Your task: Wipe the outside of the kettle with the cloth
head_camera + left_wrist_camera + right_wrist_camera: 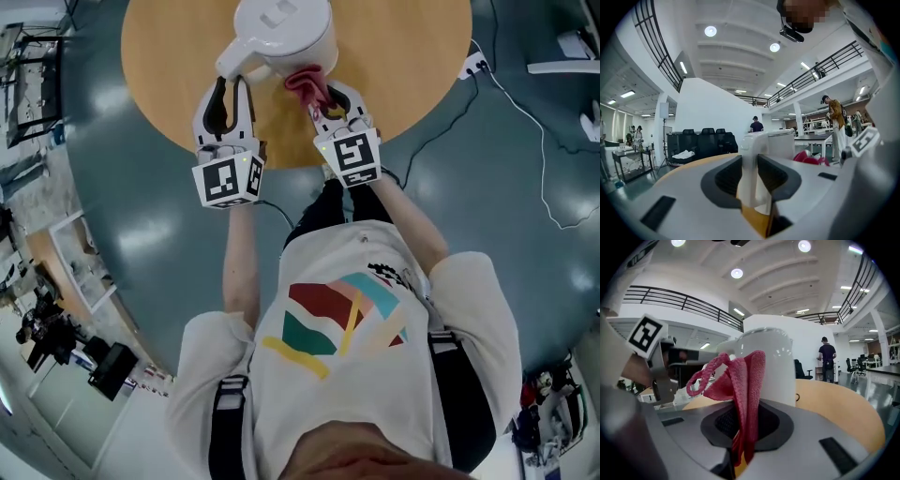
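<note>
A white electric kettle (281, 37) stands on the round wooden table (169, 56), its handle (232, 62) sticking out toward me on the left. My left gripper (232, 86) is level with that handle. In the left gripper view the white handle (749, 173) fills the gap between both dark pads, which rest against it. My right gripper (325, 101) is shut on a red cloth (307, 86), folded upright between its jaws. In the right gripper view the cloth (740, 380) stands just in front of the kettle's wall (771, 362); I cannot tell whether they touch.
A white power strip (473, 66) lies at the table's right edge, and its cable trails over the grey floor. Black chairs (708, 140) and standing people (827, 359) are far behind. Bare wood lies on both sides of the kettle.
</note>
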Available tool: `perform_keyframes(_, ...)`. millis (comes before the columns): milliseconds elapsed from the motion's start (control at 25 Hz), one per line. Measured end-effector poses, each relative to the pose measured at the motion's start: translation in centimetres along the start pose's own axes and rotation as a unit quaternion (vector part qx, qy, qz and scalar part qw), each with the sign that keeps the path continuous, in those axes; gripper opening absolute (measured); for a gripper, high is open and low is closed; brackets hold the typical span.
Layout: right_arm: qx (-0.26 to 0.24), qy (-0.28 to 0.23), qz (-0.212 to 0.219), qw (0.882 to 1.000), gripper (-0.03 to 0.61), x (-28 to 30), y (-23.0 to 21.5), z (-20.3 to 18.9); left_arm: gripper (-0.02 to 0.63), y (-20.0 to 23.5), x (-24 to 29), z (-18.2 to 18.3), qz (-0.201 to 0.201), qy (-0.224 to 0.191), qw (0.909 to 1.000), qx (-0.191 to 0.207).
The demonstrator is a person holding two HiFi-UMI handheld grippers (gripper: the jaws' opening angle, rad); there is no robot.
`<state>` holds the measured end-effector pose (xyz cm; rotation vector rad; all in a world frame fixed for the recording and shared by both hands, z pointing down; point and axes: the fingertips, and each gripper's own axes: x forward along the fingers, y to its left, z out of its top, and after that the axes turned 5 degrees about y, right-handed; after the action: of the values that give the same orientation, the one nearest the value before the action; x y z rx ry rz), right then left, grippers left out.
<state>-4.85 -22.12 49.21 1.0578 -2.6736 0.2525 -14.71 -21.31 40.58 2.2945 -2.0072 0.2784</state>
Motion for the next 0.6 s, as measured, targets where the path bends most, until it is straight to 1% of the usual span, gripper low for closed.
perform_keyframes(120, -0.036, 0.014, 0.023, 0.999, 0.038, 2.9, 2.4, -1.7, 0.149, -0.4, -0.3, -0.1, -0.002, -0.001, 0.9999, -0.01)
perform_keyframes(200, -0.057, 0.022, 0.026, 0.998, 0.038, 4.5, 3.3, -2.4, 0.149, -0.2, -0.3, -0.3, 0.003, -0.003, 0.9999, -0.01)
perform_keyframes(280, -0.054, 0.026, 0.02, 0.998, 0.038, 5.5, 3.3, -2.9, 0.149, 0.1, -0.1, -0.3, 0.008, -0.005, 0.9999, -0.008)
perform_keyframes(360, -0.038, 0.029, 0.015, 0.999, 0.038, 5.7, 2.8, -3.0, 0.149, 0.2, 0.1, -0.1, 0.009, -0.007, 0.9999, -0.009)
perform_keyframes(520, -0.046, 0.026, 0.005, 0.999, 0.038, 5.9, 2.6, -3.4, 0.149, 0.2, 0.1, -0.4, 0.011, -0.009, 0.9998, -0.01)
perform_keyframes(600, -0.036, 0.028, -0.005, 0.999, 0.038, 6.1, 2.6, -3.8, 0.149, 0.1, 0.2, -0.5, 0.012, -0.01, 0.9999, -0.007)
